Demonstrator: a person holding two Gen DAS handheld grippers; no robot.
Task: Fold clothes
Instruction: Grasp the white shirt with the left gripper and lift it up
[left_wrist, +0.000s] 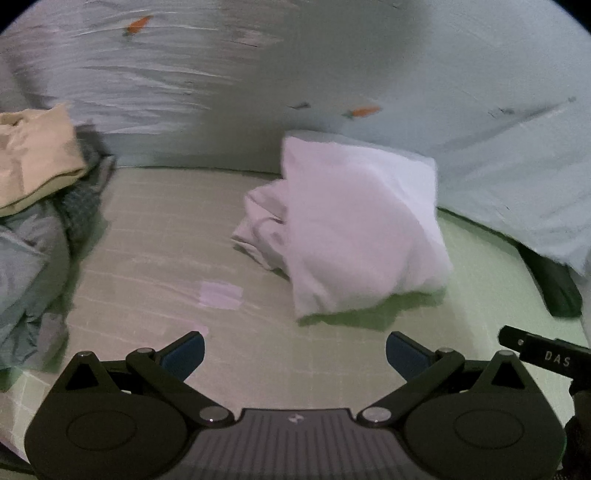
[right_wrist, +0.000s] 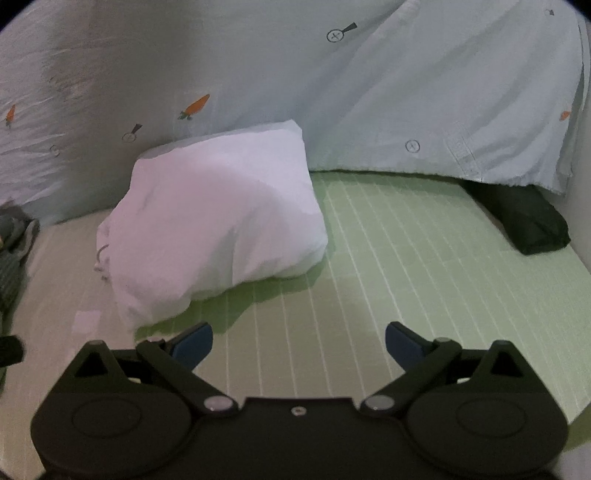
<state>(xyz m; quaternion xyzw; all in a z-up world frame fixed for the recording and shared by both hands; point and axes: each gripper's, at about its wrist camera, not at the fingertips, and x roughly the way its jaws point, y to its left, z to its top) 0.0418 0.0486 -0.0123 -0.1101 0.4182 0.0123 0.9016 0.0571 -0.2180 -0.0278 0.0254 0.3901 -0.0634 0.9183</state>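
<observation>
**White garment bundled on the green mat, both grippers empty in front of it**

A white garment (right_wrist: 214, 221) sits folded into a thick, puffy bundle on the green gridded mat (right_wrist: 424, 266), its far side close against the pale blue carrot-print sheet (right_wrist: 424, 103) that hangs behind the mat. From where the left gripper (left_wrist: 295, 354) points, the bundle lies ahead and a little to the right of the gap between the fingers, well clear of the blue pads (left_wrist: 186, 352). Loose folds spill from the bundle's left side onto the mat. The jaws stand spread wide with nothing between them but bare mat.

The right gripper (right_wrist: 299, 345) also stands with its jaws released and wide apart, gripping nothing. Seen from it, the bundle lies ahead and to the left; the near lower corner of the cloth comes down just beyond the left finger, though whether they touch I cannot tell. A drawstring or cord loops out at the bundle's left edge.

Off to the left, a heap of unfolded clothes (left_wrist: 40, 206) rests at the mat's edge, a beige piece on top of grey and blue-grey ones. At the far right, a dark folded item (right_wrist: 524, 221) lies on the mat, partly under the hem of the sheet. A small pale patch (left_wrist: 219, 293) marks the mat ahead of the left gripper.
</observation>
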